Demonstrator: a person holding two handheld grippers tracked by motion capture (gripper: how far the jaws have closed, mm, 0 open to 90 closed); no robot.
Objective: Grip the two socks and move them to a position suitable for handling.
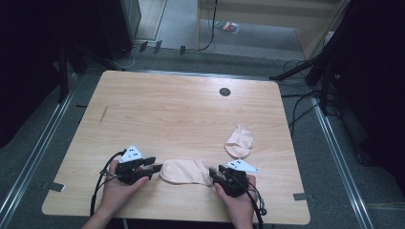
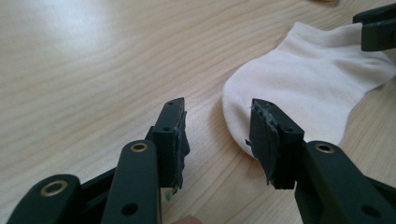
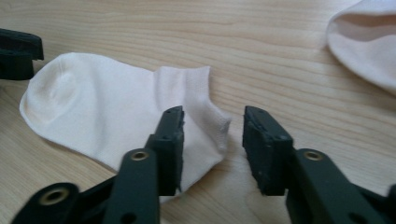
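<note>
Wooden table point(image 1: 181, 105): pale, light-grained surface with rounded corners; a small dark round insert point(image 1: 224, 91) sits near its far edge, upper centre of the high view.

Flat sock point(image 1: 186, 171): pale cream knit, soft and matte, lying flat in the lower centre of the high view, between the two grippers. In the left gripper view its rounded toe end point(image 2: 243, 107) fills the centre right; in the right gripper view the cuff end point(image 3: 201, 107), with a faintly ribbed band, lies at centre.

Second sock point(image 1: 240, 141): same pale fabric, crumpled into a loose mound, right of centre in the high view, apart from the flat one. Its open edge shows at the upper right of the right gripper view point(image 3: 364, 42).

Left gripper point(image 2: 217, 135): black, hard plastic with worn pads. Jaws stand apart, nothing between them; the right-hand jaw overlaps the toe edge in its own view, though contact cannot be confirmed. Held in the left hand point(image 1: 117, 188) at lower left.

Right gripper point(image 3: 212, 133): jaws apart, straddling the cuff corner, not closed on it. Held in the right hand point(image 1: 236, 200).
</note>
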